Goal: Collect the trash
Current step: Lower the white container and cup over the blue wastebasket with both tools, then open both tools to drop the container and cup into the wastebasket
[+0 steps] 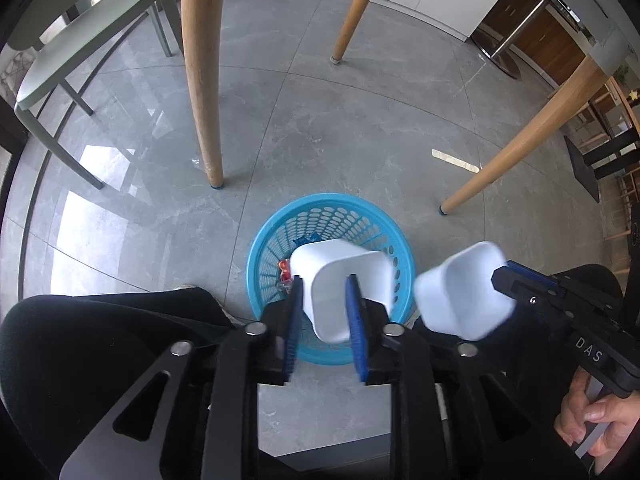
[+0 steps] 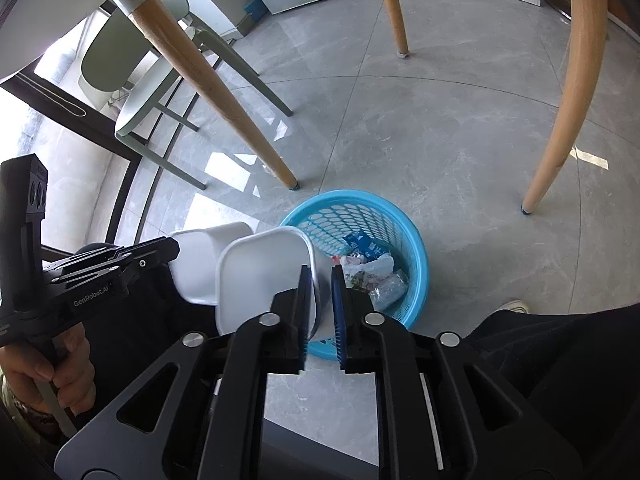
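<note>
Left wrist view: left hand-held gripper (image 1: 324, 320) clamped on the wall of a white tub (image 1: 340, 288), held right over the blue basket (image 1: 264, 256) on the grey floor (image 1: 360, 120). Bare tiles ahead between wooden table legs (image 1: 200, 80); black-clad knee just left.

Right wrist view: right hand-held gripper (image 2: 322, 312) pinching the rim of a second white tub (image 2: 260, 276), left of the basket rim; wrappers (image 2: 372, 272) inside, ahead-right. Bare floor beyond.
</note>
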Tool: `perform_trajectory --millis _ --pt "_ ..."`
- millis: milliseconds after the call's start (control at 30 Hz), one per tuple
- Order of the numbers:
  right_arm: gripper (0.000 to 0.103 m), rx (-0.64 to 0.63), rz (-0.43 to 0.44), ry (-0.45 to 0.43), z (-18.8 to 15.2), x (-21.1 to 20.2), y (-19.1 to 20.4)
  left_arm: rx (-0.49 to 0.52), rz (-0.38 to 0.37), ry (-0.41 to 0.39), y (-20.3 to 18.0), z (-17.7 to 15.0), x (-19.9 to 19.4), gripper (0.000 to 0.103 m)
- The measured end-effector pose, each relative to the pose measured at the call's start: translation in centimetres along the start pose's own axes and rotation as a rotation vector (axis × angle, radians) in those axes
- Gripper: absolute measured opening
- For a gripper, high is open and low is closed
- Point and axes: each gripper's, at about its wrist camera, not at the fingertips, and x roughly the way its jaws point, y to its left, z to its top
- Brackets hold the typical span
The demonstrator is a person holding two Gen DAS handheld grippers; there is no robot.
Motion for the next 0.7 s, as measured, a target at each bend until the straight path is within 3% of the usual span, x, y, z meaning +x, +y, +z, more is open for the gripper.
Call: perform_trajectory --millis 33,533,700 --pt "0.037 0.006 -0.001 0.003 0.0 0.0 -0.1 -0.004 0.001 -0.002 0.1 0.0 0.0 0.027" --pt "0.037 0.002 -0.022 -0.014 -0.8 -1.0 0.3 0.016 0.017 -0.034 -0.2 -0.7 -1.7 0.030" --pt "0.044 -0.019 -0.030 -0.047 -1.3 -2.6 0.6 0.038 0.034 -0.057 -0.4 -1.4 -2.8 0.034"
